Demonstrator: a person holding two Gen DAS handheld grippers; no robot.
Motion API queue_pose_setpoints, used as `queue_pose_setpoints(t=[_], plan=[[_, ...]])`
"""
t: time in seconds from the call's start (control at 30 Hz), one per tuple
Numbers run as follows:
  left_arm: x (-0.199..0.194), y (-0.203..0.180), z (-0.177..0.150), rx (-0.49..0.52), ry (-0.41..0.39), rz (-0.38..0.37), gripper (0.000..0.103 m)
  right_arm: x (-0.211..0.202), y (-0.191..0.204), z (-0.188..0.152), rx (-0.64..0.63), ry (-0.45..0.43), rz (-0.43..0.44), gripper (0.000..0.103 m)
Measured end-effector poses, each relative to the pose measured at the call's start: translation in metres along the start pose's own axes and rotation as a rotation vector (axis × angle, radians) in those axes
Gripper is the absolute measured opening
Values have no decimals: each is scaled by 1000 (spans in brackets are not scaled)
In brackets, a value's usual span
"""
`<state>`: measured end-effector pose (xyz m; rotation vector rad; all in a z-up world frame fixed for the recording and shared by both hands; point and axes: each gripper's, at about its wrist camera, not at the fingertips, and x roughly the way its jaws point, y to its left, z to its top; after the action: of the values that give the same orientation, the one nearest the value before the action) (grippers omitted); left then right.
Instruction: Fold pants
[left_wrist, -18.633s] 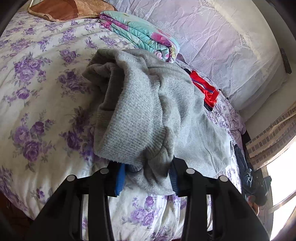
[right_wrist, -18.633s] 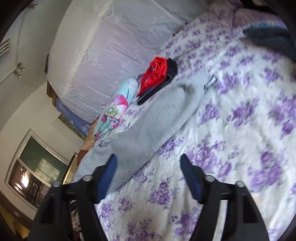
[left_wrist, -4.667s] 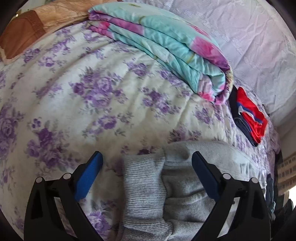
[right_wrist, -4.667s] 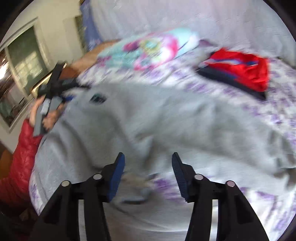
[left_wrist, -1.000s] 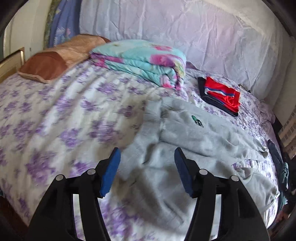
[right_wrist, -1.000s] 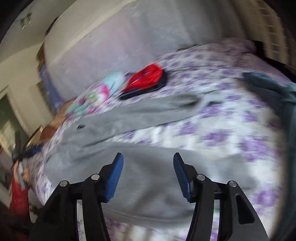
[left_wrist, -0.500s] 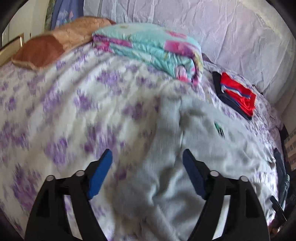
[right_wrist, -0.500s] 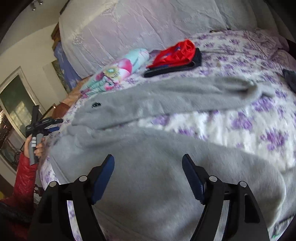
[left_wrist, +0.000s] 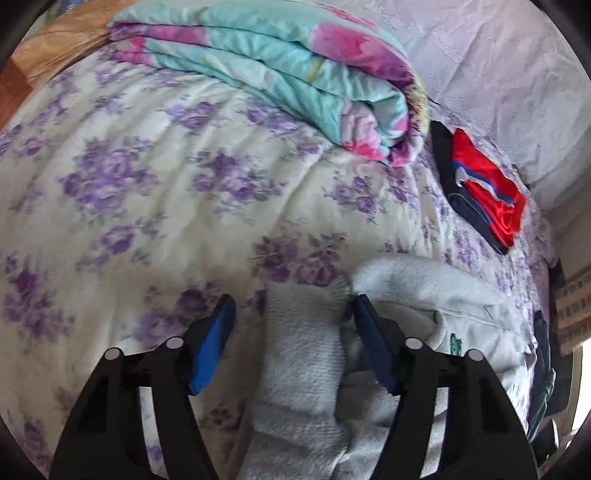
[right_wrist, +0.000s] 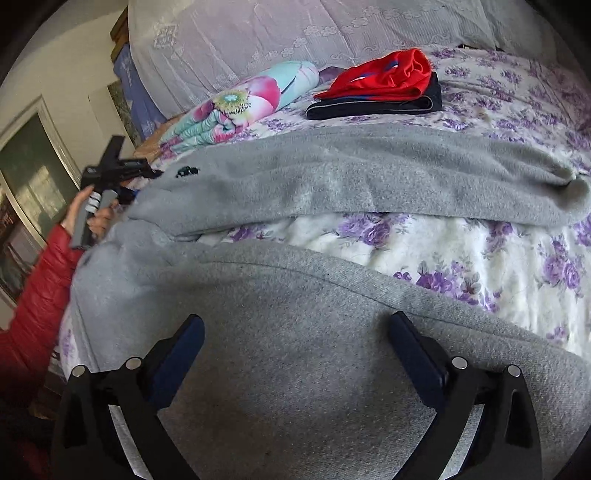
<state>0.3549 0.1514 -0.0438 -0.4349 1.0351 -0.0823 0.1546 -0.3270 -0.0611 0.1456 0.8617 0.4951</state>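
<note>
Grey sweatpants lie spread across the flowered bed, legs apart, with a small dark logo near the waist. In the left wrist view my left gripper straddles the ribbed waistband corner. Its jaws are closing: the right pad touches the cloth and the left pad stands apart from it. My right gripper hovers low over the near leg. Its jaws are opening wide and grip nothing. A hand in a red sleeve holds the left gripper at the pants' waist.
A folded teal and pink quilt lies at the head of the bed. Folded red and dark clothes sit beside it. A lavender cover rises behind them. A brown pillow is at the far left. More dark clothes hang off the bed's right edge.
My left gripper has moved forward and down onto the waistband corner, and its jaws have narrowed. My right gripper has sunk closer to the near leg and its jaws have spread wider.
</note>
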Motion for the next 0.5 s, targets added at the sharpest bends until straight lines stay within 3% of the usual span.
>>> queue_pose_setpoints(t=[0.07,0.23,0.5], plan=[[1,-3,-4,35,-17,-41,50,-4,-7,-2,36,-19,46,100],[0,3,-9,49,-52,-116,44,-6,-17,-2,87,-39,106,100],[-22,-8,-15,113,-141,-70,42,-6,-10,6,80,0,64,100]])
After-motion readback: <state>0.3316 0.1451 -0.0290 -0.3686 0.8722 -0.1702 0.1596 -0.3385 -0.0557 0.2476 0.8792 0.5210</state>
